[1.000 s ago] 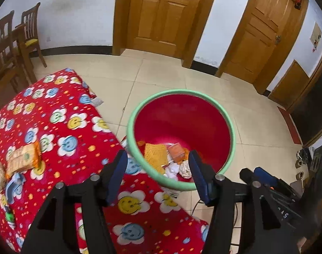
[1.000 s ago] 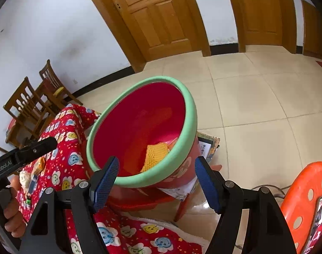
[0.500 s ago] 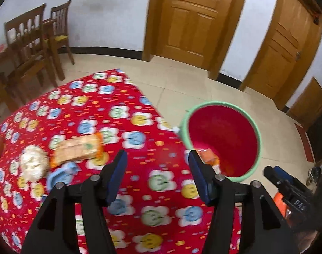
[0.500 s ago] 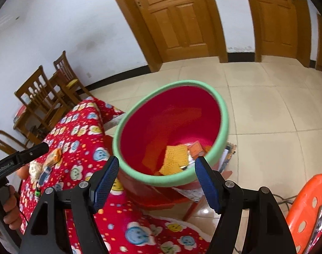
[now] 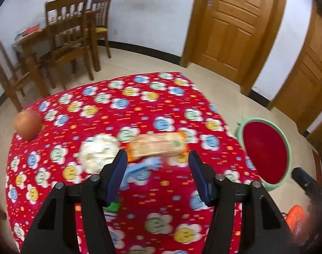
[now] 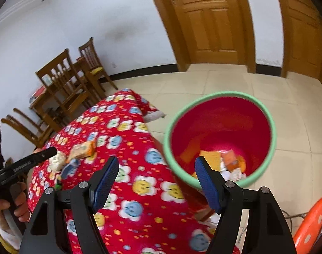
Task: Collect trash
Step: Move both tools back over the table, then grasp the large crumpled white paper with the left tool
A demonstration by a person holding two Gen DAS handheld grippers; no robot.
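On the desk (image 5: 139, 110), going left to right in the left wrist view, you have an apple (image 5: 28, 123) at the left edge, which reads as food rather than trash. Then comes a crumpled white wad (image 5: 97, 151), a blue scrap (image 5: 137, 170) just in front of it, and an orange snack wrapper (image 5: 158, 145) touching the scrap, all grouped toward the middle of the desk. A small green item (image 5: 113, 206) shows partly behind the gripper finger, too hidden to name.

Your left gripper (image 5: 157, 174) hangs over that group with its jaws moderately apart and nothing between them. The wrapper lies just ahead of them.

Off the right edge of the desk stands the red bin (image 6: 220, 124) with the green rim. It already holds several pieces: yellow and orange bits and some white paper at the bottom. Your right gripper (image 6: 156, 183) is wide and empty, between the desk's right edge and the bin.

So I judge you partway through: some trash is binned, and at least three pieces remain on the desk.
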